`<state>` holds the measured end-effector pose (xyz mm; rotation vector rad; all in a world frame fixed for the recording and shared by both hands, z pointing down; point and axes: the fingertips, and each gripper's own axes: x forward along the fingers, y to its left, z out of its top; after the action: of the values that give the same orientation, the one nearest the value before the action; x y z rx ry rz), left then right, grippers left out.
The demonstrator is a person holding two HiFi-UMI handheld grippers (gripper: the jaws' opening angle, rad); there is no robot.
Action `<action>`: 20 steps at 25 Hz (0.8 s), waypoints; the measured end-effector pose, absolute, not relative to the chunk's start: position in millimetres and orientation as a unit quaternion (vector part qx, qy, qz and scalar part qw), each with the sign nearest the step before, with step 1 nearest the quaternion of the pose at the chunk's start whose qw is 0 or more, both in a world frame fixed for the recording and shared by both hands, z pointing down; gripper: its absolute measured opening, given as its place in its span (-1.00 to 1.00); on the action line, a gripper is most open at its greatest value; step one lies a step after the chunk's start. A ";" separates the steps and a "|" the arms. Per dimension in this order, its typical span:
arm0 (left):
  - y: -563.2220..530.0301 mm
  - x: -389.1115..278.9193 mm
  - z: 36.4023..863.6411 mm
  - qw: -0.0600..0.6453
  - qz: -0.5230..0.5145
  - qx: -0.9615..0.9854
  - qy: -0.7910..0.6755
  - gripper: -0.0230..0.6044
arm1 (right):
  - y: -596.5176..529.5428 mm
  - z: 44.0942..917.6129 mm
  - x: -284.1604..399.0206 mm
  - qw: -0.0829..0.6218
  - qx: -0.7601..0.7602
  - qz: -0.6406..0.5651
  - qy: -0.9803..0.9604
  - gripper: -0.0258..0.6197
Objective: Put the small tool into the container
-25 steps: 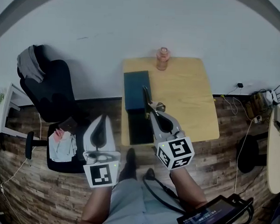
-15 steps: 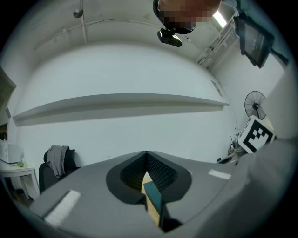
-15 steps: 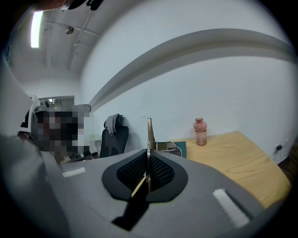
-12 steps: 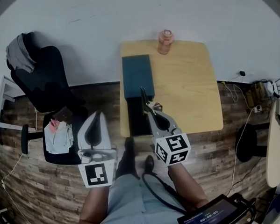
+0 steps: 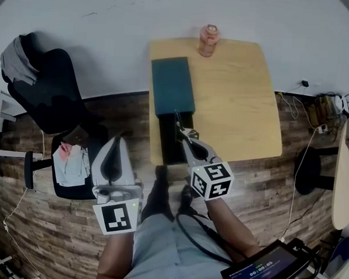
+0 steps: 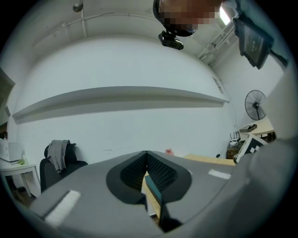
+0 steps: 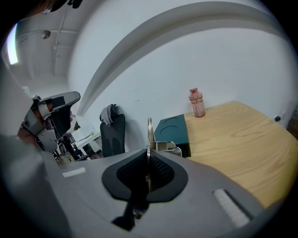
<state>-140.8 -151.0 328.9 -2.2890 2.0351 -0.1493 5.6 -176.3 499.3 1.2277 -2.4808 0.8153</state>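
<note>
At lower left of the head view, the left gripper (image 5: 118, 142) is seen with jaws pressed together and nothing between them. At centre, a thin, silvery metal tool (image 7: 149, 132) with a bracket-like loop is pinched edge-on by the right gripper (image 5: 186, 143). It is seen against the dark near end of the teal container (image 5: 172, 86) on the wooden table (image 5: 241, 98).

We see a light wooden table (image 5: 241, 98) standing on a plank floor (image 5: 53, 229), its far edge against a white wall (image 5: 110, 22). Along its left edge lies a dark teal container (image 5: 172, 86), its near end black. A pinkish bottle (image 5: 208, 40) stands upright at the far edge.
</note>
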 end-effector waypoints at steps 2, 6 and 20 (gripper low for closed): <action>-151.8 -143.5 330.7 0.036 -0.050 -0.746 0.663 -0.90 | -175.6 506.6 3.7 0.134 0.424 0.283 -0.850 -0.91; -154.3 -143.5 329.5 0.050 -0.044 -0.754 0.654 -0.90 | -173.5 521.6 1.5 0.142 0.428 0.299 -0.841 -0.91; -158.0 -159.6 338.9 0.046 -0.057 -0.745 0.663 -0.90 | -169.9 548.5 -5.7 0.144 0.426 0.359 -0.818 -0.91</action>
<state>-159.6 -158.0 338.9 -2.2746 2.0229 -0.1746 -5.7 -169.9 548.5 1.2281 -2.3589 1.0340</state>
